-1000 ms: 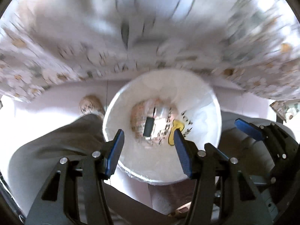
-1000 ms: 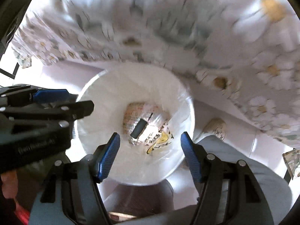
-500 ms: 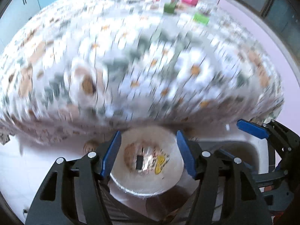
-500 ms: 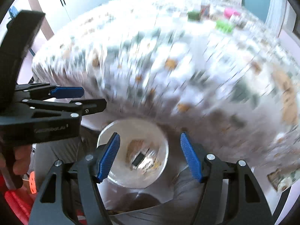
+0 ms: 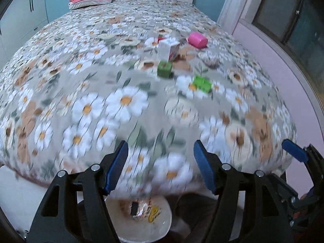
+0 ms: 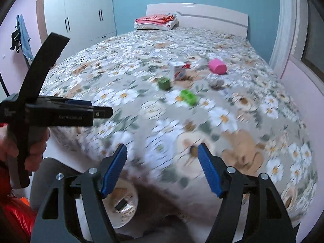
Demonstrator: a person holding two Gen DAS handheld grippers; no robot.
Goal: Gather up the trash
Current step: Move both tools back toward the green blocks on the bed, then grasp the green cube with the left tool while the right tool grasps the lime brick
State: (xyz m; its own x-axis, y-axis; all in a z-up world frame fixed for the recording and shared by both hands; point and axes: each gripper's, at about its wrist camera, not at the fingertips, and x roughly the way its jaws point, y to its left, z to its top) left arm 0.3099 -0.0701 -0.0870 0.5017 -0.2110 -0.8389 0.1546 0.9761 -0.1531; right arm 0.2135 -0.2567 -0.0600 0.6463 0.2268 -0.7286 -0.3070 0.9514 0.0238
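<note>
A white-lined bin (image 5: pixel 141 218) stands on the floor at the foot of the bed, with crumpled wrappers (image 5: pixel 141 208) and a dark piece inside; the same bin (image 6: pixel 123 206) shows low in the right wrist view. On the bed lie a white carton (image 5: pixel 169 48), a pink cup (image 5: pixel 197 40), a dark green block (image 5: pixel 165 68) and a bright green block (image 5: pixel 202 84). My left gripper (image 5: pixel 161 166) hangs above the bed's near edge, its jaws opening with nothing between them. My right gripper (image 6: pixel 162 166) is likewise opening and empty.
The flowered bedspread (image 6: pixel 232 121) fills most of both views. Folded red bedding (image 6: pixel 156 21) lies at the headboard. White wardrobes (image 6: pixel 81 16) stand at the left, a pink wall and window (image 5: pixel 283 30) at the right. A person's hand (image 6: pixel 30 147) grips the left tool.
Both grippers have risen from just over the bin and tilted up, so the bed top with its items has come into view. The bin has dropped to the bottom edge. Both jaws stand wider.
</note>
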